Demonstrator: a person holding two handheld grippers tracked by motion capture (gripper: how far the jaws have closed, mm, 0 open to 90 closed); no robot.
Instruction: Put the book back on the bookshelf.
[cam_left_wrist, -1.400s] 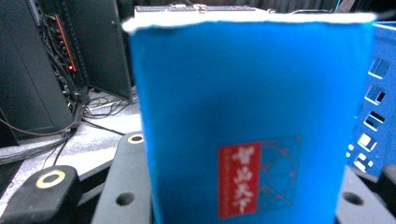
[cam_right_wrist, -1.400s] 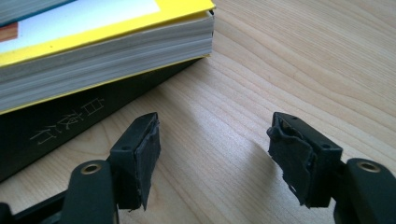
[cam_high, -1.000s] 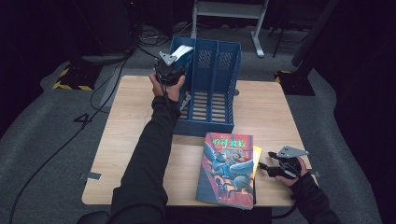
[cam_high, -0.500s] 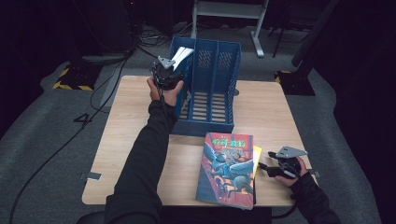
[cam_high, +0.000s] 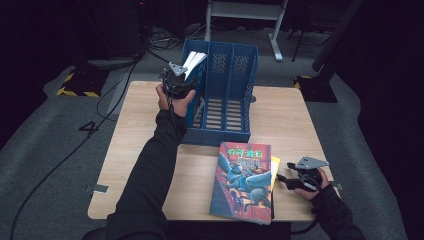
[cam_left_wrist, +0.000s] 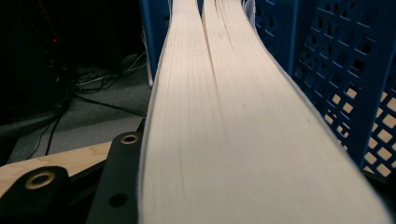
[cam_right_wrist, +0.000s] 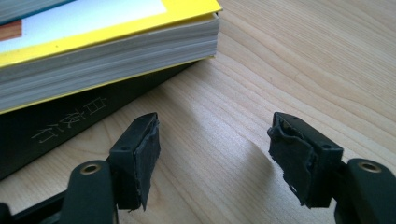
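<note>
upper centre of the high view: left gripper (cam_high: 178, 80) has a white book (cam_high: 194, 61) between its jaws, which have just been opening; grip easing, contact hard to tell. book stands tilted in the leftmost slot of the blue file rack (cam_high: 235, 90), long axis upward. right gripper (cam_high: 296, 182), lower right, gapes, holding nothing beside the stacked books (cam_high: 243, 180).

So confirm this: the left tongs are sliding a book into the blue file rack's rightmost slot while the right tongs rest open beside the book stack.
Wrong slot. In the high view the left tongs put the book into the leftmost slot of the blue file rack. The right tongs do rest open beside the book stack.
</note>
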